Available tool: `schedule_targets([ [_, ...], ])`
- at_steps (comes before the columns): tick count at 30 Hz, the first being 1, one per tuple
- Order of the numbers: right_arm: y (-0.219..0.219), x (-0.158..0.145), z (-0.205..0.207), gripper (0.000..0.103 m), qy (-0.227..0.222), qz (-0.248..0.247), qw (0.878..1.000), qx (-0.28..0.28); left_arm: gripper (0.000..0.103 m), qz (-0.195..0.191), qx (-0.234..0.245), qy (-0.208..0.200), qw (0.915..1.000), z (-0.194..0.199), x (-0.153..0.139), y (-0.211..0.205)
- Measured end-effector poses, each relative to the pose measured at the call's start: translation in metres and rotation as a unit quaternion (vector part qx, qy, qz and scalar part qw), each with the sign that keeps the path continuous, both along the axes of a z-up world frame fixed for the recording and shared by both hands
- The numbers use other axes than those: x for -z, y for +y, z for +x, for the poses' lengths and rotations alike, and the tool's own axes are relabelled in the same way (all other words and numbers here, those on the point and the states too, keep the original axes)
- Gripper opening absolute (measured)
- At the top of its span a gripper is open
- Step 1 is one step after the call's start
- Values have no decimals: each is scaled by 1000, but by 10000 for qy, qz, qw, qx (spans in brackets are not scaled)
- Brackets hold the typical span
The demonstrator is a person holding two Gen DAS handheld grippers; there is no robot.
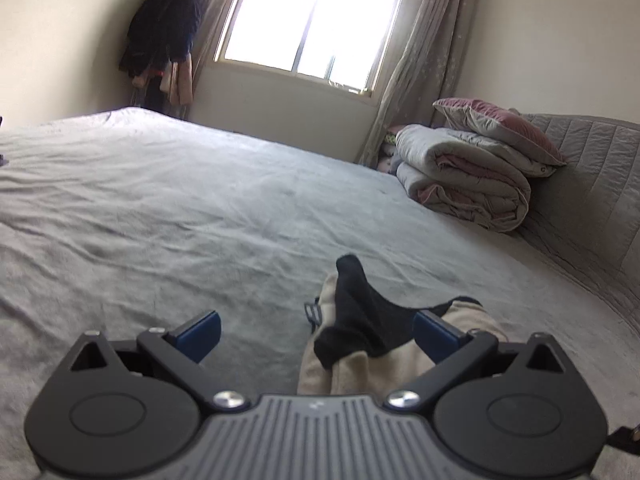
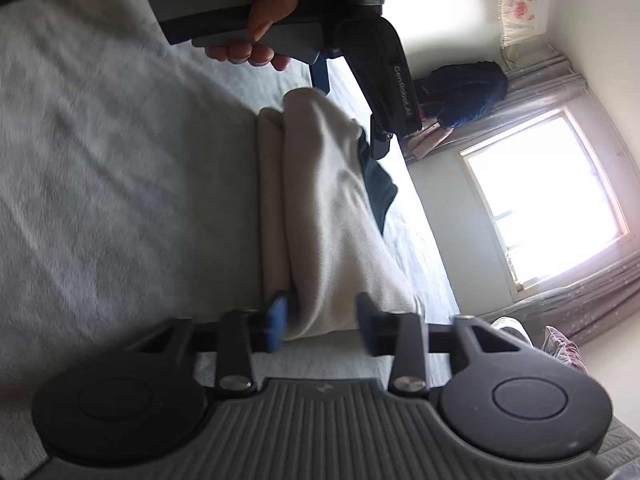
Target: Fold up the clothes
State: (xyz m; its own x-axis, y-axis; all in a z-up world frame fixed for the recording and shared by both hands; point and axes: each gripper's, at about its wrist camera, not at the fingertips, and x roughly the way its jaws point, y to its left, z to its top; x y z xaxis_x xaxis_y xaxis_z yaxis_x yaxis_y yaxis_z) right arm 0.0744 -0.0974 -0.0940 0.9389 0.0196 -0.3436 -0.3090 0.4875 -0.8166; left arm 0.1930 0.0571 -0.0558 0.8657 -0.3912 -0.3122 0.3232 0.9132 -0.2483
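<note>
Grey bed (image 1: 200, 200), bright curtained window (image 1: 312, 20)

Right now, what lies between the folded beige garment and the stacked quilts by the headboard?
Only bare grey bedsheet between the garment and the quilts, as the left wrist view shows.

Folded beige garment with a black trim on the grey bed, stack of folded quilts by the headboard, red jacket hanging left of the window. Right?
Not quite: the jacket hanging left of the window is dark navy, not red, as the left wrist view shows. The beige garment, grey bed and folded quilts are as you say.
</note>
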Motion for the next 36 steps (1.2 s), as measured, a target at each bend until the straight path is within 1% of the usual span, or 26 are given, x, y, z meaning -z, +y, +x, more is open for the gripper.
schedule_targets([
  [2,-7,-26,4,79,8,623,9980,115,102,4,133,-323,9994,-4,-12,-3],
  [3,-12,-39,9,79,22,969,9951,204,102,60,239,-414,9988,-4,-16,-8],
  [6,-32,-63,40,74,8,1958,9797,429,102,421,634,-551,9956,-2,-15,-33],
  [7,-40,-67,55,68,31,2251,9728,539,102,638,758,-600,9933,-2,-12,-42],
  [8,-48,-71,70,57,62,2534,9651,657,102,920,855,-670,9898,-2,-9,-51],
  [9,-53,-71,82,49,110,2727,9591,756,102,1200,943,-732,9856,-1,-5,-59],
  [10,-60,-64,90,33,192,2867,9542,836,102,1435,1014,-744,9816,0,-1,-65],
  [11,-66,-58,96,28,267,2928,9516,896,102,1623,1026,-691,9790,2,3,-68],
  [12,-72,-52,102,26,339,2970,9495,952,102,1748,1000,-580,9778,6,8,-70],
  [14,-83,-39,110,26,437,3000,9468,1082,102,1961,973,-319,9752,12,18,-70],
  [16,-86,-25,117,26,632,2975,9460,1124,103,2144,939,-91,9722,17,29,-69],
  [18,-89,-8,122,26,829,2879,9466,1190,103,1959,957,111,9759,21,36,-62],
  [20,-100,4,123,26,991,3128,9366,1230,103,1712,982,327,9798,25,41,-55],
  [21,-108,6,125,26,1072,3397,9259,1257,103,1638,994,391,9807,27,43,-54],
  [22,-112,5,123,26,1128,3614,9168,1269,103,1607,1009,429,9809,28,44,-53],
  [23,-114,5,122,26,1140,3706,9131,1262,103,1595,1021,449,9809,28,44,-54],
  [24,-116,5,122,26,1141,3772,9105,1252,103,1594,1037,462,9807,29,42,-55],
  [25,-115,2,120,30,1144,3793,9092,1281,103,1596,1059,473,9803,28,39,-56],
  [26,-114,-2,117,36,1146,3802,9082,1320,103,1599,1081,485,9800,28,36,-57],
  [27,-113,-6,115,40,1098,3812,9075,1380,102,1665,1094,412,9791,27,31,-58],
  [29,-113,-15,105,40,874,3942,9044,1382,102,1849,1098,149,9765,23,19,-62],
  [31,-109,-18,93,40,691,3927,9081,1280,102,1961,1080,-118,9745,22,8,-65],
  [32,-106,-19,87,41,604,3910,9102,1225,102,1962,1093,-184,9743,24,3,-67],
  [33,-104,-20,81,41,517,3893,9122,1171,102,1909,1144,-202,9747,28,1,-70],
  [36,-91,-20,65,41,549,3696,9227,949,102,1795,1165,-211,9766,45,-4,-79],
])
